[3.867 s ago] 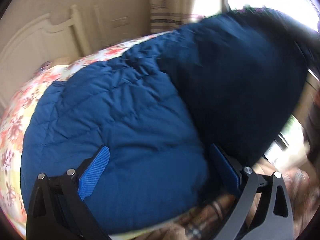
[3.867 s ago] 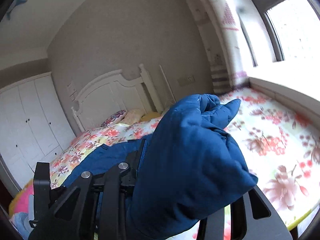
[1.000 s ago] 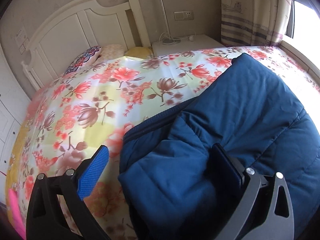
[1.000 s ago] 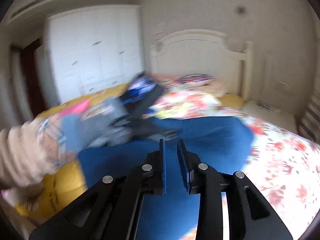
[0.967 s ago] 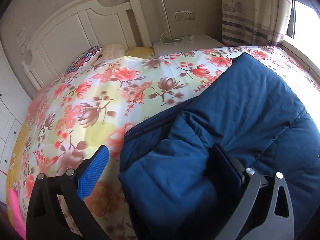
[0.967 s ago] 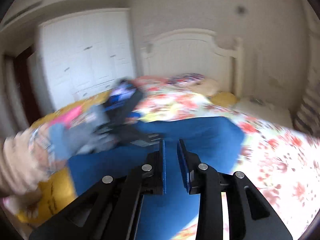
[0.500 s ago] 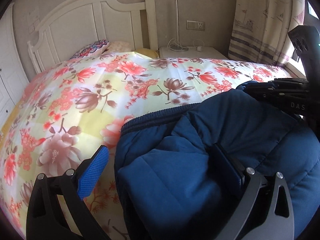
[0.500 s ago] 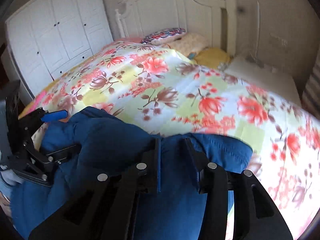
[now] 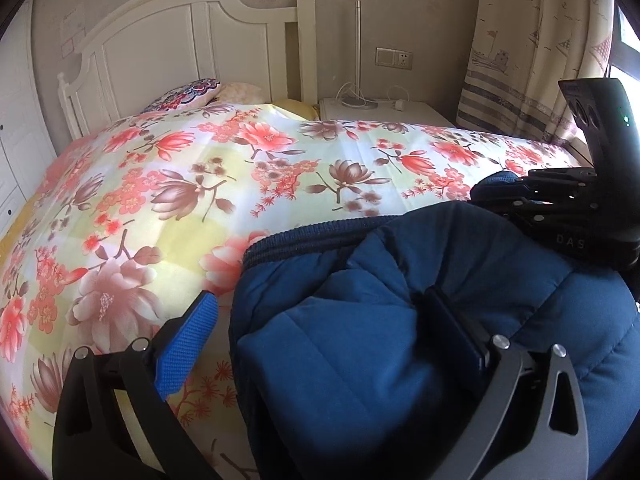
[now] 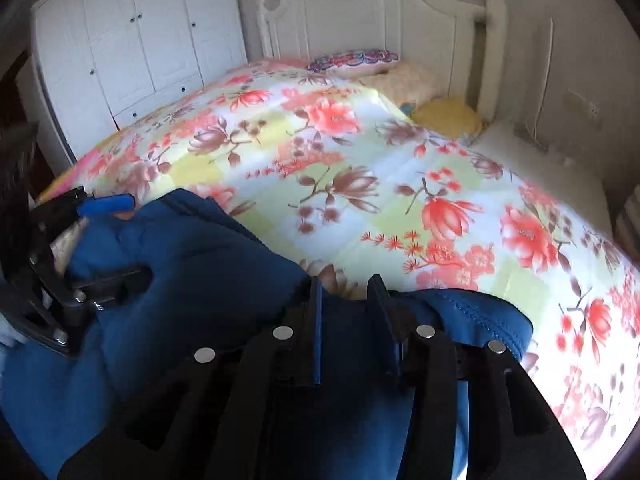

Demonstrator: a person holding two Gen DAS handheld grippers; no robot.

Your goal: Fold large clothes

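A dark blue padded jacket (image 9: 460, 260) lies bunched at the near edge of the floral quilt. My left gripper (image 9: 320, 298) stands wide open astride a thick fold of it. Its right finger is sunk in the fabric and its blue left pad (image 9: 188, 340) hangs clear over the quilt. In the right wrist view the jacket (image 10: 200, 260) fills the lower left, with the left gripper (image 10: 128, 238) at its left end. My right gripper (image 10: 344, 280) sits partly open over the jacket's far edge, fabric between its fingers, no squeeze visible. The right gripper (image 9: 492, 192) also shows at the right of the left wrist view.
The floral quilt (image 9: 200, 184) covers the bed up to a white headboard (image 9: 192, 40) with pillows (image 9: 184, 94). A white nightstand (image 9: 380, 110) with a lamp pole stands beside it, a curtain (image 9: 520, 40) at the right. White wardrobes (image 10: 140, 40) line the left wall.
My right gripper swung down onto the jacket's far edge and its jaws widened a little. It came into the left wrist view. The left gripper rolled slightly and stayed astride the fold.
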